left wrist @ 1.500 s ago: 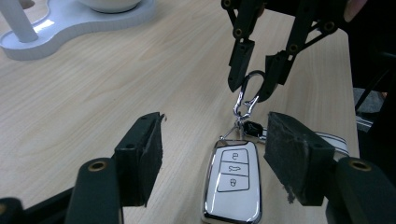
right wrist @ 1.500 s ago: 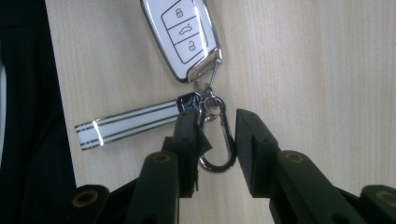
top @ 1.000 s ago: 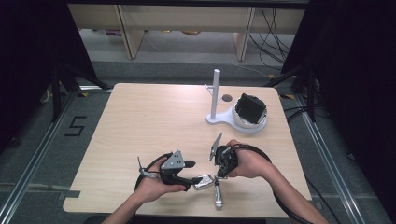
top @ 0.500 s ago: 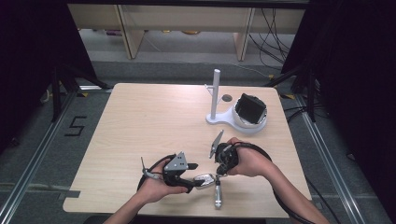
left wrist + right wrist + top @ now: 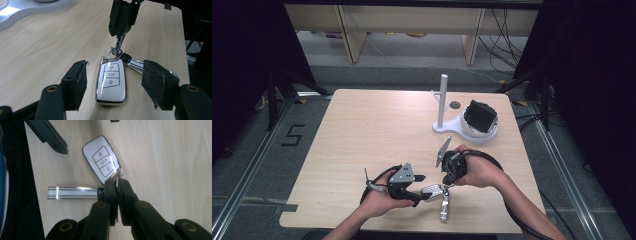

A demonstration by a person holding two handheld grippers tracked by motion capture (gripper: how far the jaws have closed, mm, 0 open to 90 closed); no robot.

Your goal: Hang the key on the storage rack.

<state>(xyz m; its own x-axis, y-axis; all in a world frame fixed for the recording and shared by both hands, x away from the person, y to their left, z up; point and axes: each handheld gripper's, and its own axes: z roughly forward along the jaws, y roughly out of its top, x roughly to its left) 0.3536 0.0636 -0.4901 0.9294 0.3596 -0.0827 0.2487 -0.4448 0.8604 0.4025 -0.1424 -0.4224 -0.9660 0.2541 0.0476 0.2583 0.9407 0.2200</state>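
The right hand-held gripper (image 5: 117, 185) covers the fob's (image 5: 102, 158) ring end, and the white stand (image 5: 30, 7) runs off the top edge.

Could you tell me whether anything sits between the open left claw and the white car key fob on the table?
Nothing visible does. The key fob lies flat on the table between the left claw's open jaws, untouched. The right claw is shut on the fob's ring end, beyond those jaws.

Left tool (image 5: 424, 192) slightly nearer the key fob (image 5: 432, 189) than before.
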